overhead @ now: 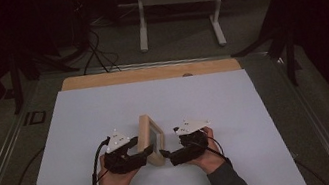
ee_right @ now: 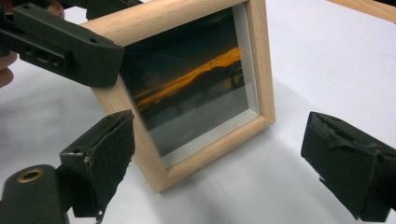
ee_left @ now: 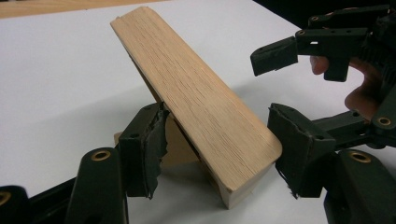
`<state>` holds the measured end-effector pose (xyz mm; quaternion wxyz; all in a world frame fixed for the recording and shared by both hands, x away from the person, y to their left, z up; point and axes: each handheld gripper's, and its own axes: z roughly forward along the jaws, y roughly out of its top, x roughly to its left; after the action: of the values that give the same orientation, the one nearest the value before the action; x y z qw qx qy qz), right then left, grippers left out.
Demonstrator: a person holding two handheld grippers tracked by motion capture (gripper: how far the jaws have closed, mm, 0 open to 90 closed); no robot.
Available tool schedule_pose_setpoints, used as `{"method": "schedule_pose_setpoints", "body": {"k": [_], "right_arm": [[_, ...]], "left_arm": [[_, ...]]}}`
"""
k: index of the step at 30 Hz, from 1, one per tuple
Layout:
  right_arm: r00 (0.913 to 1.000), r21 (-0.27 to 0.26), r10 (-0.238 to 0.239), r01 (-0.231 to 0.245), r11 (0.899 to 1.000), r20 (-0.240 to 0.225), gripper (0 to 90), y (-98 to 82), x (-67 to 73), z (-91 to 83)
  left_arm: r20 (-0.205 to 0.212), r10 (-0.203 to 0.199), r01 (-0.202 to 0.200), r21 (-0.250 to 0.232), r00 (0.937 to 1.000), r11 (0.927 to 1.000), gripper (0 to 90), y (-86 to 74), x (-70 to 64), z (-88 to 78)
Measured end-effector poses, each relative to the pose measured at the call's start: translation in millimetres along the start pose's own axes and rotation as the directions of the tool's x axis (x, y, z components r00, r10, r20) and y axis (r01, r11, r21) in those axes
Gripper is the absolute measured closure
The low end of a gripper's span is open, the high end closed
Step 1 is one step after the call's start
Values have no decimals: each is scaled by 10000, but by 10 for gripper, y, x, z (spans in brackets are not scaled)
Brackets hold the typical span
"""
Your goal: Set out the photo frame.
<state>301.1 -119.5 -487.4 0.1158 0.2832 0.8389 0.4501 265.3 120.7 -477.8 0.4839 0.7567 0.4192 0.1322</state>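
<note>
Between 2 open grippers, left gripper (overhead: 148, 151) and right gripper (overhead: 165, 153), stands a wooden picture frame (overhead: 151, 138).

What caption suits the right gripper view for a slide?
Wooden picture frame with a sunset photo stands on the white sheet between the open right claw.

A white sheet (overhead: 105, 112) covers the wooden table (overhead: 149, 72); 1 wooden picture frame (overhead: 152, 137) stands near its middle.

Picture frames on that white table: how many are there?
1. The wooden picture frame stands near the middle of the white sheet, between the left hand-held gripper and right hand-held gripper.
</note>
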Motion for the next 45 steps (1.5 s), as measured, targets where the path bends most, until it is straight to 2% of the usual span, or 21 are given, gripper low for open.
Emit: {"method": "schedule_pose_setpoints", "body": {"k": [4,15,19,24,31,40,45], "right_arm": [[10000,-90,-66,66,9999,0,96,4,1,-13],[9991,-174,-397,400,9990,175,109,17,28,-31],[9985,-174,-538,540,9984,109,150,21,34,-37],[9991,-175,-372,376,9991,210,213,22,13,-52],[9997,-538,-245,243,9983,-32,398,34,-49,-136],[9998,-977,-49,65,9952,167,463,52,-110,-225],[9997,-999,-33,59,9950,257,471,53,-119,-235]], "left_arm": [[136,-168,168,28,9998,9999,380,-1,20,19],[119,-257,255,168,9996,9995,390,-10,3,83],[133,-273,271,167,9995,9995,409,-10,-3,83],[136,-299,296,165,9995,9994,417,-10,-3,80],[160,-361,358,166,9992,9992,448,-9,5,69],[298,-403,399,125,9987,9991,519,-11,16,59],[452,-426,421,117,9981,9990,552,-11,12,60]]}}
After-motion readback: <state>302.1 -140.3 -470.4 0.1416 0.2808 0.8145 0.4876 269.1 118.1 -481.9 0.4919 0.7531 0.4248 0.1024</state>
